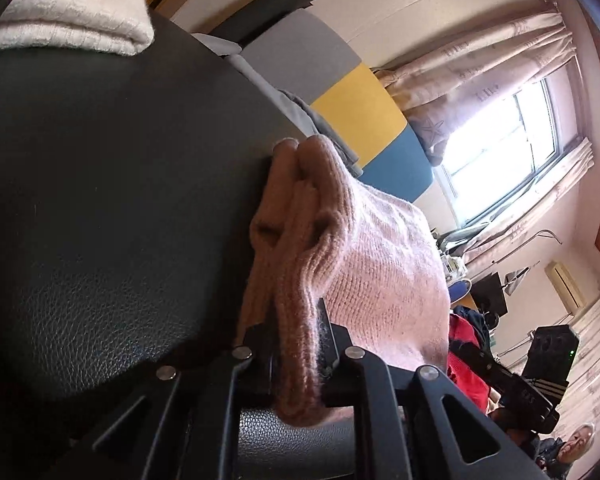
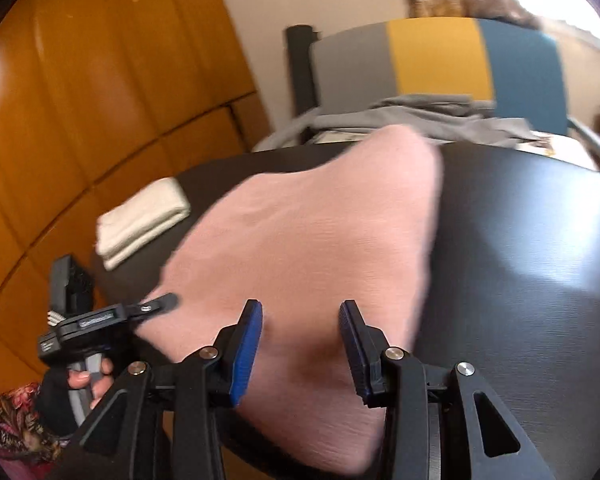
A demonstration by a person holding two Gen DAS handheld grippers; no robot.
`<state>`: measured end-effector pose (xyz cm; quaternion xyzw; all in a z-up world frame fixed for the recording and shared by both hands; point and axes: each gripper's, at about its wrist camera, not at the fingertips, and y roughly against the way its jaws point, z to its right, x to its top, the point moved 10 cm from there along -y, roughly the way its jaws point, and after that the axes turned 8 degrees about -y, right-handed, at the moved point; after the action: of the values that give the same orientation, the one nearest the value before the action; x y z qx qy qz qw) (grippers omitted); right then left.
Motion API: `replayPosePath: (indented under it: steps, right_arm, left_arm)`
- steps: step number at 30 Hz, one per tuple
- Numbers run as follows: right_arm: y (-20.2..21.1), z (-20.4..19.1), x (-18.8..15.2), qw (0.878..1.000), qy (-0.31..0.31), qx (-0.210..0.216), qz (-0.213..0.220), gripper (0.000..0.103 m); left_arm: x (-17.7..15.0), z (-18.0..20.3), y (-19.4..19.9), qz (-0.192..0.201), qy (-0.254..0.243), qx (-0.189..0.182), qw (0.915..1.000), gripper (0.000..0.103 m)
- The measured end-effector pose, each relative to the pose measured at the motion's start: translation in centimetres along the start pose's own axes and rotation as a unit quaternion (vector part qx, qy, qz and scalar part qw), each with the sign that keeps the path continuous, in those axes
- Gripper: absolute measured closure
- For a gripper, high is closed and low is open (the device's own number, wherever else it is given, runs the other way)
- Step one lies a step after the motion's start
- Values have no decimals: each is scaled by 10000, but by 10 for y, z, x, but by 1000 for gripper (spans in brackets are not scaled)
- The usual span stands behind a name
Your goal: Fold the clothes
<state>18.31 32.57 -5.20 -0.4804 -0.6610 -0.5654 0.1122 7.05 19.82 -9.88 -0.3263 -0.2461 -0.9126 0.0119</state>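
A pink knitted sweater (image 2: 300, 240) lies on the dark table (image 2: 520, 260), partly folded. My left gripper (image 1: 298, 344) is shut on the sweater's ribbed edge (image 1: 300, 280), bunched between the fingers, close to the table top (image 1: 100, 180). The left gripper also shows in the right wrist view (image 2: 156, 306) at the sweater's left edge. My right gripper (image 2: 300, 320) is open and empty, hovering over the near part of the sweater, fingers either side of the fabric without closing on it.
A folded white towel (image 2: 142, 220) lies at the table's far left, also in the left wrist view (image 1: 72, 12). Grey clothes (image 2: 412, 116) lie on a chair with a grey, yellow and blue back (image 2: 436, 56) behind the table. Wooden panels stand at left.
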Motion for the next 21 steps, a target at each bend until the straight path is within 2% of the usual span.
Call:
replayPosePath:
  steps: [4, 6, 8, 10, 12, 13, 15, 17, 21]
  right_arm:
    - [15, 8, -18, 9991, 17, 63, -421, 62]
    - [18, 11, -31, 9978, -76, 141, -647, 54]
    - [19, 15, -44, 9954, -403, 298, -820, 50]
    - [15, 19, -56, 9907, -801, 483, -986, 49]
    - [4, 23, -65, 9869, -1045, 494, -1127, 48]
    - [1, 24, -66, 9874, -1041, 469, -1094, 49]
    - [0, 24, -63, 9905, -864, 428, -982, 78]
    - [6, 20, -59, 9934, -484, 289, -995, 84]
    - [31, 18, -49, 9944, 466, -389, -863, 85]
  left_arm:
    - [-2, -1, 0, 41, -26, -11, 10000, 89]
    - [-5, -1, 4, 52, 19, -62, 10000, 88]
    - [1, 3, 3, 107, 66, -211, 9997, 85]
    - [7, 5, -1, 88, -81, -141, 9998, 84]
    - [12, 7, -5, 59, -227, -62, 9997, 84]
    - [13, 5, -10, -15, -284, 22, 9996, 84]
    - [13, 2, -15, -92, -336, 85, 9994, 83]
    - [7, 5, -12, -189, -413, 157, 9988, 83]
    - [-11, 17, -8, -438, -529, 201, 9974, 83]
